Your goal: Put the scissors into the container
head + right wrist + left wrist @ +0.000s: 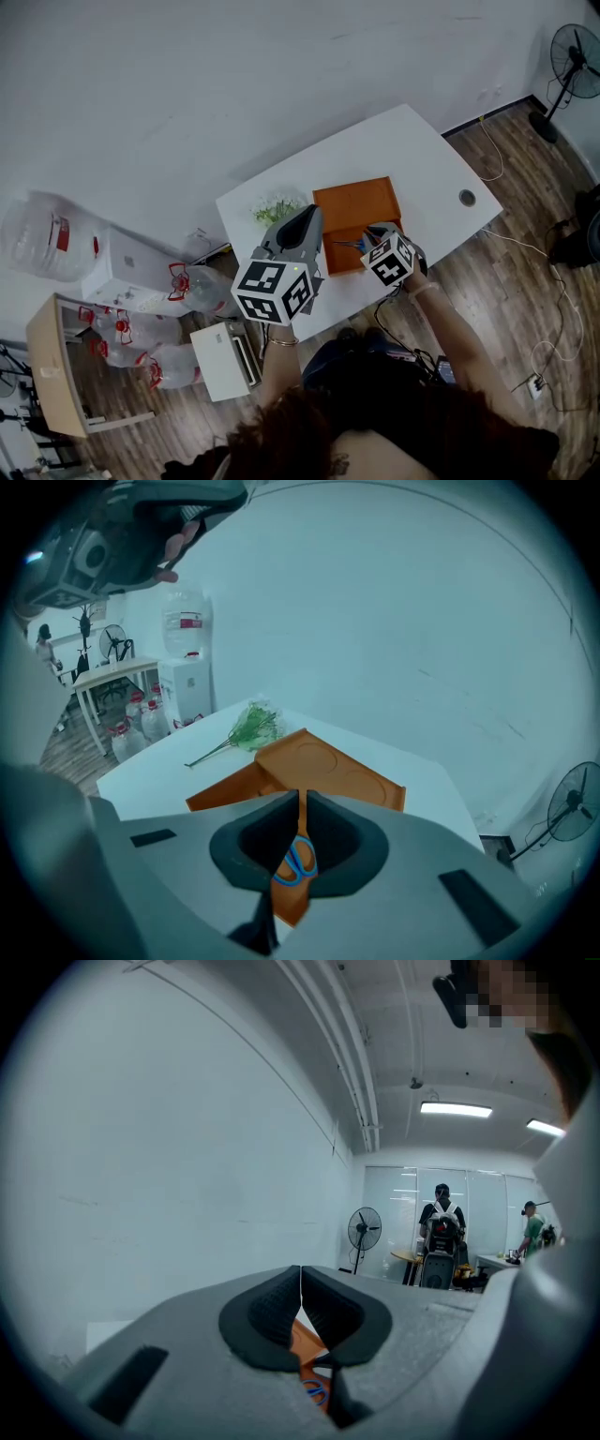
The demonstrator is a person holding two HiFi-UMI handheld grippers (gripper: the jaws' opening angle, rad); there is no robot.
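right hand-held gripper [300, 797] was narrow, empty; scissors [298, 862] seemed placed at the container's [330, 767] six o'clock end; next, i'd withdraw.

The right gripper's [301, 797] fingers [255, 841] hide the scissors' [298, 862] blades (blue handles show).

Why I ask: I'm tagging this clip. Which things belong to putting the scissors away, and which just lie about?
Job: scissors, tray, right gripper.
Lying about: green sprig, fan, water jugs.
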